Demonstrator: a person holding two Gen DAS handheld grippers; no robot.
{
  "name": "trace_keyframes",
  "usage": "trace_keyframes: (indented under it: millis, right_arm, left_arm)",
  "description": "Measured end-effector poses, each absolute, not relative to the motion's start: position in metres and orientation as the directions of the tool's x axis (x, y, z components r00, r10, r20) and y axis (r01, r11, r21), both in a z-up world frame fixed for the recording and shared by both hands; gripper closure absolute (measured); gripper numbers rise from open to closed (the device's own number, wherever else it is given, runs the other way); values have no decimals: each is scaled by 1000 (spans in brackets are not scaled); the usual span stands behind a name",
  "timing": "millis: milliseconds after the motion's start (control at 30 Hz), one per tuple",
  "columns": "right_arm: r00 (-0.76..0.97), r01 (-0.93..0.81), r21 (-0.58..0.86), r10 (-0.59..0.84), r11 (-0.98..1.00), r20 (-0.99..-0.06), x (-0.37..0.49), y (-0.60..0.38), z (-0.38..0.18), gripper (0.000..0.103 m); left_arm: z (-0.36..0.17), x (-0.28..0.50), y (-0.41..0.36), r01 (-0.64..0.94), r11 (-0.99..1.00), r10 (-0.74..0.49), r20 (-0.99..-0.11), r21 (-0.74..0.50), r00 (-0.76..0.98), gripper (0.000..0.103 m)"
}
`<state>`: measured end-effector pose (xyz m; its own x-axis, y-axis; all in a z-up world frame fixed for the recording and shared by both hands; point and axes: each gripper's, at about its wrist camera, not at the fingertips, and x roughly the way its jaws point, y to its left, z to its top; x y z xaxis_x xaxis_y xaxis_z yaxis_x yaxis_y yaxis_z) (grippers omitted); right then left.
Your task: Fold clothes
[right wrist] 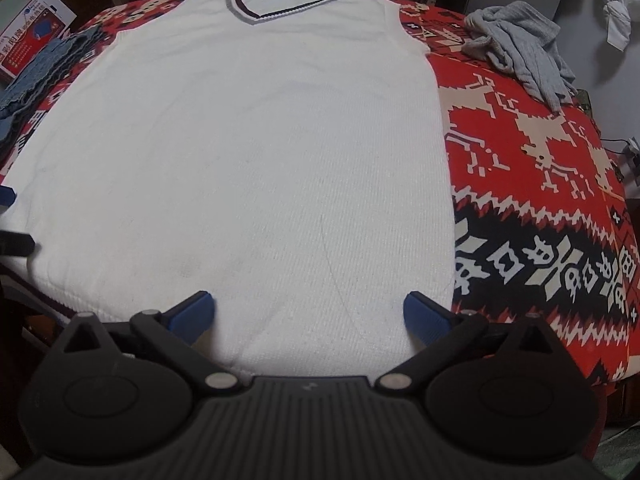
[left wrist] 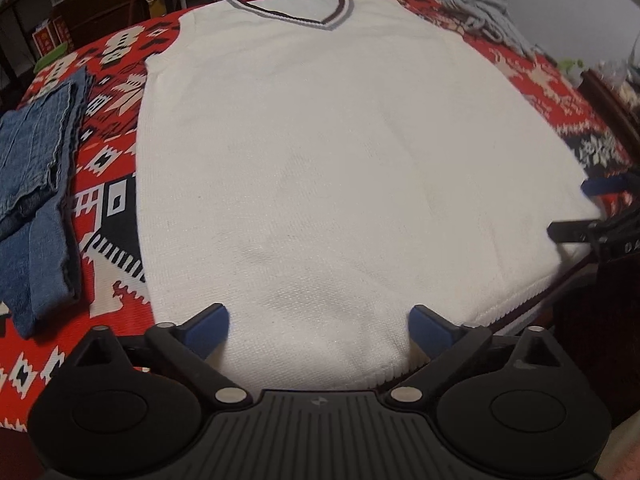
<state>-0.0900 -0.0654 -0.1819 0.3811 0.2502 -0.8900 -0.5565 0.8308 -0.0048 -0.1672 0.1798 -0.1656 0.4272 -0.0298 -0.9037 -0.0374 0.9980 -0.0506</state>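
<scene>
A white knitted sleeveless vest (left wrist: 320, 160) with a grey and maroon striped V-neck lies spread flat, neck away from the cameras, in the middle of a red, black and cream patterned blanket (right wrist: 540, 200) covering the table. The left gripper (left wrist: 318, 326) and right gripper (right wrist: 308, 314) sit at the vest's near hem with blue-padded fingers spread wide, gripping nothing, though whether the pads touch the knit is hard to tell. Folded blue denim (left wrist: 36, 184) lies left of the vest, and a crumpled grey garment (right wrist: 520, 52) lies at the far right.
</scene>
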Motion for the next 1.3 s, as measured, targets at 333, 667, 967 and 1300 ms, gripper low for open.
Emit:
trace_keyframes:
  millis: [333, 667, 967, 1300]
  right_arm:
    - [397, -534, -18, 233, 845, -888, -86, -62, -183, 1]
    - [445, -550, -14, 279, 835, -851, -90, -64, -185, 1]
    - [421, -560, -14, 270, 829, -866, -85, -61, -185, 1]
    - [389, -576, 20, 295, 817, -873, -81, -60, -162, 12]
  left_arm:
    - [-169, -153, 169, -84, 996, 34, -929, 3, 369, 0]
    - [-169, -152, 162, -92, 995, 66, -918, 32, 390, 0]
    - [-169, -149, 162, -51, 998, 54, -920, 38, 388, 0]
    - [-148, -159, 191, -104, 994, 3, -935, -36, 354, 34]
